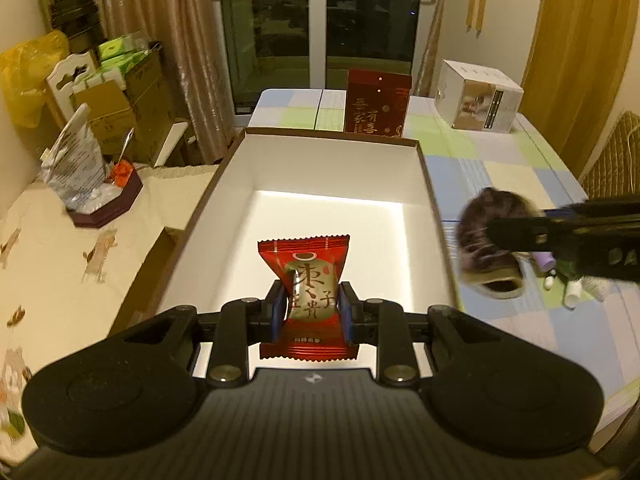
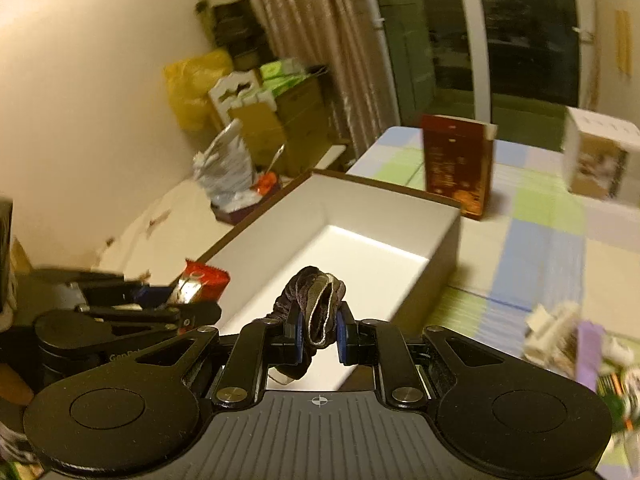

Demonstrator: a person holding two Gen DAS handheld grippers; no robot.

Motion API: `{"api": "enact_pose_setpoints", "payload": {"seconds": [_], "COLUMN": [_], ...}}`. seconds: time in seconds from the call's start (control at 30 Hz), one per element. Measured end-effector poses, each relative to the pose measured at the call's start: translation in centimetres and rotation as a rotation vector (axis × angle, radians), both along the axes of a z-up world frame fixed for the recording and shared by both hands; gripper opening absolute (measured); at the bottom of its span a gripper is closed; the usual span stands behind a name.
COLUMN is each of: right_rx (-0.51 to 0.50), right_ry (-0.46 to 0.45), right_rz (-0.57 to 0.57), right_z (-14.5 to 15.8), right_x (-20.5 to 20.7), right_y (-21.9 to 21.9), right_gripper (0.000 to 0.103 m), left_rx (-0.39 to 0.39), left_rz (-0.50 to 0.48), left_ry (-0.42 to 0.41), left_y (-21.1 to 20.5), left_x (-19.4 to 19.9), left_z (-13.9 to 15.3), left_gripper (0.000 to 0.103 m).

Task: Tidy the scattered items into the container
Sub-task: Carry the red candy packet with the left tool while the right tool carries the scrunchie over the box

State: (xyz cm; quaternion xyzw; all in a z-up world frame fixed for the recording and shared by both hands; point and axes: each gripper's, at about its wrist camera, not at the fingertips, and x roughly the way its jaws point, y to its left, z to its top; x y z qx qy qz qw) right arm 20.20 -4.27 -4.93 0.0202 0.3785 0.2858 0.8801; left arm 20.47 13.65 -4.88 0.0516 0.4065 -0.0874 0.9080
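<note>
Your checked tablecloth (image 1: 500, 168) carries the open white-lined box (image 1: 332, 168), which sits near its left edge. Behind the box a red carton (image 1: 378, 106) stands upright. Your right gripper (image 2: 318, 328) pinches a dark velvet scrunchie (image 2: 316, 300) above the box's near right rim. Your left gripper (image 1: 312, 308) clamps a red wrapped date candy (image 1: 308, 292) over the box's near end, and small bottles (image 1: 572, 292) lie scattered beside the box, on its right.

Red snack packet (image 1: 306, 292), dark purple scrunchie (image 2: 316, 308), white-lined box (image 1: 332, 168)
</note>
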Motion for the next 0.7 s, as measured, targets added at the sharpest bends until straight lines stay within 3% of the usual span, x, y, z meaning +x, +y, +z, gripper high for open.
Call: {"api": "enact_pose_setpoints", "payload": {"seconds": [0.33, 0.47, 0.7], "right_rx": [-0.109, -0.125, -0.178], "right_ry": [0.046, 0.075, 0.059], "right_rz": [-0.024, -0.017, 0.013], "right_z": [-4.4, -5.8, -7.3], "right_x": [8.4, 11.9, 15.8], "right_y": [2.5, 3.2, 4.0], "right_gripper": [0.018, 0.018, 0.019], "left_rx": [0.068, 0.097, 0.061], "left_rz": [-0.162, -0.180, -0.213], "left_ry": [0.059, 0.080, 0.111], "left_y": [0.2, 0.1, -1.0], "left_x": [9.3, 13.6, 18.4], "left_z": [-3.4, -4.9, -6.9], "left_gripper": [0.023, 0.023, 0.023]}}
